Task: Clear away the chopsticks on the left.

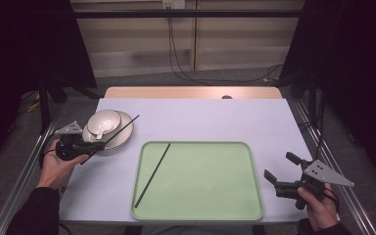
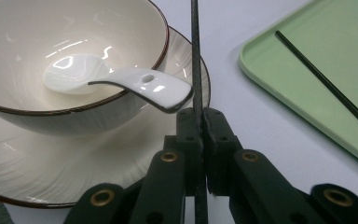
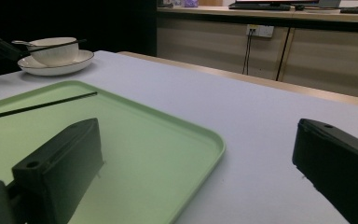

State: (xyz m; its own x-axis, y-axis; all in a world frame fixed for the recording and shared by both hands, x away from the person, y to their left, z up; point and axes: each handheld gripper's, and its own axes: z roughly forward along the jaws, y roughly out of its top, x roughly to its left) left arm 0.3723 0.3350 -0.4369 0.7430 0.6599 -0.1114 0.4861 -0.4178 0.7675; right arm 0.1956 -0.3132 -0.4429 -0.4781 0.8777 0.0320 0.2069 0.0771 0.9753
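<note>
— High view, far left: left claw [image 1: 94, 150] clenched on one thin black chopstick [image 1: 122, 129], slanted across a glossy round bowl [image 1: 104, 123] with one white spoon [image 1: 98, 133], atop one cream plate [image 1: 122, 134].

— Further right?

— Second matte chopstick [image 1: 152, 175] flat in one rounded green tray [image 1: 254, 196] on pale bench [image 1: 215, 117]. Right claw [image 1: 280, 172] released, holding nothing.

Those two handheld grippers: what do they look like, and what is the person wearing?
Each gripper, left gripper and right gripper, is black, with two blocky jaws on brass-pinned links and a grey three-cornered plate on top. A black cable trails from each. The person wears dark long sleeves.
</note>
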